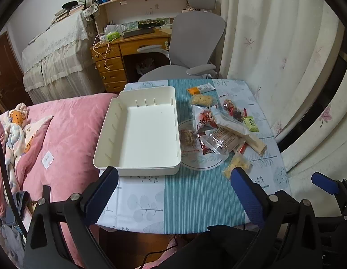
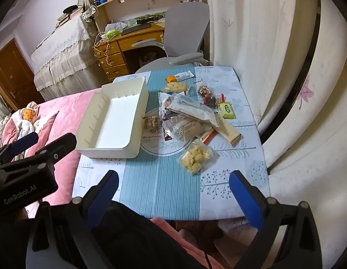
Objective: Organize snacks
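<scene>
Small table with a blue-and-white patterned cloth (image 2: 160,192), pushed against a pink bed (image 1: 68,130). A white tray (image 1: 137,168), empty, sits on the table's left part, one long side overhanging toward the bed. The snacks (image 2: 189,112) lie in a loose heap just right of the tray, partly over a printed plate motif: a long pale sachet across the top of the pile, a clear bag with red print beneath, a small green packet (image 2: 227,110) at the right edge, an orange-and-white bar (image 1: 201,88) at the far end. Nearest the viewer, apart from the heap, lies a clear pouch of pale yellow puffs (image 2: 195,159). All look light; the film wrappers are likely slick and crinkly, and the puffs and crackers inside probably crush under a hard squeeze. Best hold, by judgement: the flat sealed end of each wrapper, not the filled middle; the yellow pouch is the easiest first pick since nothing overlaps it. Left gripper (image 1: 173,197) hovers over the near table edge in front of the tray, jaws spread wide, holding and touching nothing. Right gripper (image 2: 173,198) hangs over the near edge short of the yellow pouch, jaws equally wide, also empty. Nothing is in the tray yet.
</scene>
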Tool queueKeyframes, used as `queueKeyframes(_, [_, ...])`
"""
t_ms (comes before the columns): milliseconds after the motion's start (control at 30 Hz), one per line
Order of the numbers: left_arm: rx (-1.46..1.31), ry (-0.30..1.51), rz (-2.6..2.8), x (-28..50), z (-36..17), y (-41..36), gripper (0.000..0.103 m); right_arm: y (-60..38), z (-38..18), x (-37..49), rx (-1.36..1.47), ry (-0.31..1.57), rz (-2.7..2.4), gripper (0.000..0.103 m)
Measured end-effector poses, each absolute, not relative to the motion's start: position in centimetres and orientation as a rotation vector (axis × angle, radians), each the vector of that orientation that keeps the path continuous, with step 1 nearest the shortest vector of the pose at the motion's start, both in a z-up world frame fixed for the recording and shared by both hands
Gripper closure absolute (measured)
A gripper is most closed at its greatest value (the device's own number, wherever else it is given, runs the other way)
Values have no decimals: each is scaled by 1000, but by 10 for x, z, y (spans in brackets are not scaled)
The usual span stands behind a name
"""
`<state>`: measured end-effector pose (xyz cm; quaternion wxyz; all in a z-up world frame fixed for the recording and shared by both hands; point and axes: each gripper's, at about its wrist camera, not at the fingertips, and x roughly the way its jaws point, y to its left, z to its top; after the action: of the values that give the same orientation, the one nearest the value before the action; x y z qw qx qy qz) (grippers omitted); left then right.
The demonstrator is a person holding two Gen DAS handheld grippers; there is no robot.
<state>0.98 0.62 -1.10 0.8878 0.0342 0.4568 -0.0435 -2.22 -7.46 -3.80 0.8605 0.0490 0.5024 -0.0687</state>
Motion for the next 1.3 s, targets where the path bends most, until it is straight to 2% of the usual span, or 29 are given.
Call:
queueKeyframes(233, [60,995,-84,14,-21,11,3,-75,-42,-16,109,1074,-143,5])
queueKeyframes(367, [49,1019,-83,17,-28,15,3,-73,-43,-15,106,1084,-130,10])
queueKeyframes(967, [23,1150,-139,40,-67,40,1,-54,-69,0,102,1206,-180,9])
queueKeyframes(1300, [54,1154,-200,58,-72,52,3,-50,-73,8,157,1138,-268,9])
